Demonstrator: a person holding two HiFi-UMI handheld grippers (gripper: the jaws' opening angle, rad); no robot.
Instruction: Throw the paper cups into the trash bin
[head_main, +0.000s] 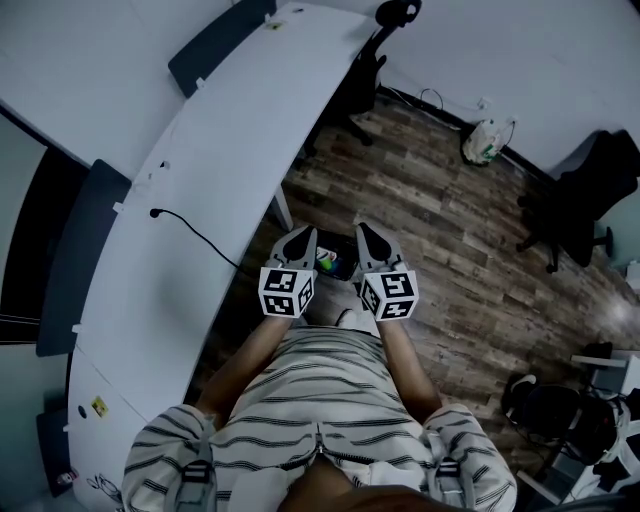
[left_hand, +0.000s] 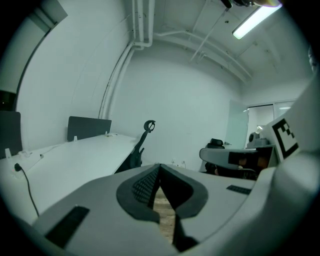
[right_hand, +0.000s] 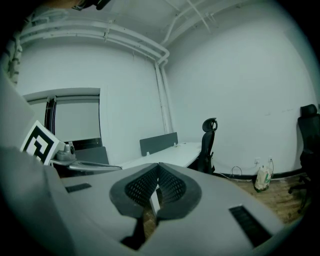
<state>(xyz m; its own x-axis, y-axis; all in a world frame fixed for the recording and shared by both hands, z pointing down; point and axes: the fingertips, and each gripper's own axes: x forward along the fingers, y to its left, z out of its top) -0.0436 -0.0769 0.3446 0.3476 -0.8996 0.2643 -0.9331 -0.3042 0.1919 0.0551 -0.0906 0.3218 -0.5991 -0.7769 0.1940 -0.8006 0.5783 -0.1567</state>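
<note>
No paper cup shows in any view. In the head view my two grippers hang side by side over the wooden floor, beside the long white desk (head_main: 220, 190). The left gripper (head_main: 300, 235) has its jaws shut tip to tip with nothing between them; the left gripper view shows the same (left_hand: 159, 166). The right gripper (head_main: 366, 232) is also shut and empty, its tips meeting (right_hand: 159, 165). Between and below the two grippers a small dark trash bin (head_main: 337, 264) stands on the floor, with something green inside; the grippers hide most of it.
A black cable (head_main: 195, 232) lies on the desk. A black office chair (head_main: 375, 60) stands at the desk's far end. A white and green bag (head_main: 485, 140) leans at the wall, and another dark chair (head_main: 580, 200) is at the right.
</note>
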